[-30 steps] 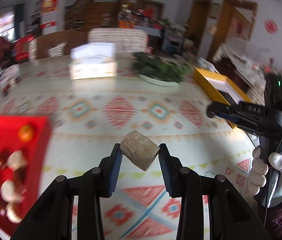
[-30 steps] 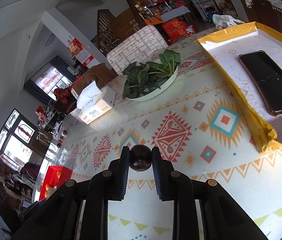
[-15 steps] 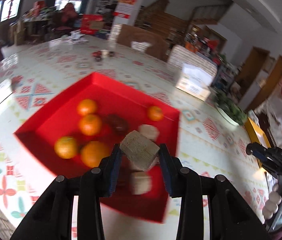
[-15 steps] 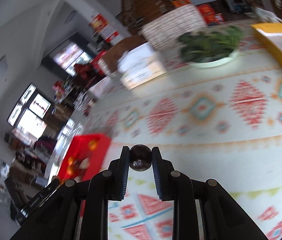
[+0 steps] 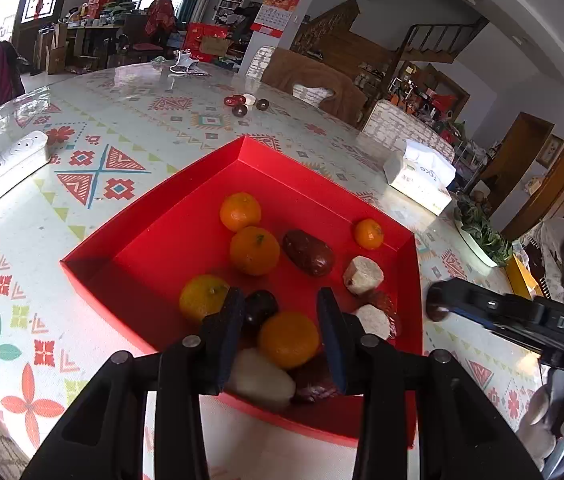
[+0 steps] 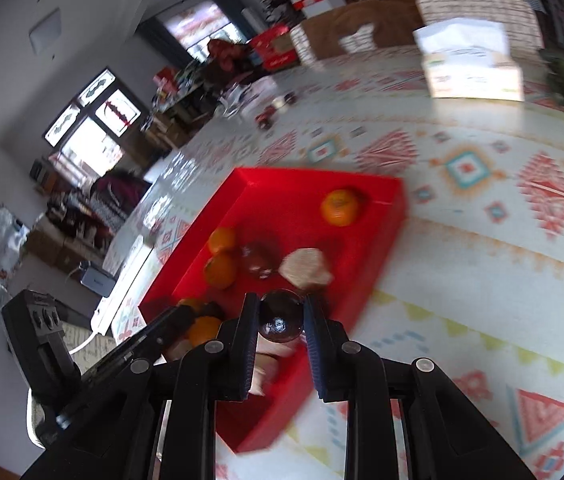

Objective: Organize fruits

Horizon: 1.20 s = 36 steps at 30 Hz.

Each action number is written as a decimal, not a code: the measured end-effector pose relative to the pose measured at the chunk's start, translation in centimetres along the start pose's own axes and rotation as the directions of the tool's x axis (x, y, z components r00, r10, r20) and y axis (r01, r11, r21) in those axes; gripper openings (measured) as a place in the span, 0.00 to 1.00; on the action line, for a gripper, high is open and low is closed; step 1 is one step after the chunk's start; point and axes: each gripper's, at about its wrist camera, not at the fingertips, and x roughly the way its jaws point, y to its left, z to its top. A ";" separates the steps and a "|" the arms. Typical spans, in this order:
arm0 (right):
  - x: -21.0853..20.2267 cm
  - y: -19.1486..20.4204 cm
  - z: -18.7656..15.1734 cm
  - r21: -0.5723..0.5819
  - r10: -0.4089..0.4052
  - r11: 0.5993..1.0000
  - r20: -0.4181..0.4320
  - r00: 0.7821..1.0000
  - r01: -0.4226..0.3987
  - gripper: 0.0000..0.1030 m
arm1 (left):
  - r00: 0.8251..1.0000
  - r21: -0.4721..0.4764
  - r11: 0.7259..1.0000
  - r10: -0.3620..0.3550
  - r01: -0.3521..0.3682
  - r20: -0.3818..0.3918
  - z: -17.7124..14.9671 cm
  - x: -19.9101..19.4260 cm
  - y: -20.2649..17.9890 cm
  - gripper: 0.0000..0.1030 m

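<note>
A red tray [image 5: 169,216] on the patterned table holds several oranges [image 5: 255,250], dark dates [image 5: 308,253] and pale cut pieces [image 5: 364,275]. My left gripper [image 5: 280,336] is open and empty above the tray's near corner; an orange [image 5: 288,339] and a pale piece [image 5: 259,378] lie below its fingers. My right gripper [image 6: 280,316] is shut on a dark round fruit [image 6: 280,316], held over the tray's [image 6: 378,240] near edge. It also shows in the left wrist view [image 5: 438,304] at the tray's right rim.
Small dark and red fruits [image 5: 241,105] lie on the far table. A tissue box [image 5: 420,182] and a plate of greens [image 5: 480,232] stand at the right. A white power strip [image 5: 13,156] lies at the left.
My left gripper has opened and let go of the pale cut piece into the tray. My right gripper has carried the dark fruit from the bare table to the tray's edge.
</note>
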 end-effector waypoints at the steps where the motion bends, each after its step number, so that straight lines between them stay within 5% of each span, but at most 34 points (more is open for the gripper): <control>1: 0.5 0.7 -0.1 -0.007 -0.001 1.000 -0.007 1.000 0.001 0.24 | 1.000 -0.009 1.000 -0.011 0.011 0.004 0.1 0.0 0.3 0.41; 3: 1.7 1.6 0.2 -0.027 -0.005 1.000 -0.022 1.000 0.004 0.26 | 1.000 -0.027 0.999 -0.023 0.023 0.017 0.4 -0.2 0.7 0.54; 8: 3.6 2.7 0.6 -0.058 -0.021 0.998 -0.032 0.999 0.019 0.26 | 0.997 -0.065 0.997 -0.046 0.050 0.064 1.2 -1.4 2.1 0.62; 20: 4.5 3.2 3.4 -0.046 -0.056 0.997 0.025 0.998 0.057 0.26 | 0.994 -0.114 0.991 -0.053 0.064 0.097 1.3 -2.5 3.8 0.63; 26: 4.2 3.7 4.4 -0.057 -0.067 0.996 0.056 0.996 0.070 0.55 | 0.994 -0.088 0.995 -0.036 0.045 0.100 1.4 -2.9 3.5 0.71; 36: -1.2 1.7 2.2 -0.030 -0.113 0.992 0.143 0.983 0.119 0.56 | 0.990 0.003 1.000 0.002 -0.003 0.140 1.3 -4.5 0.6 0.73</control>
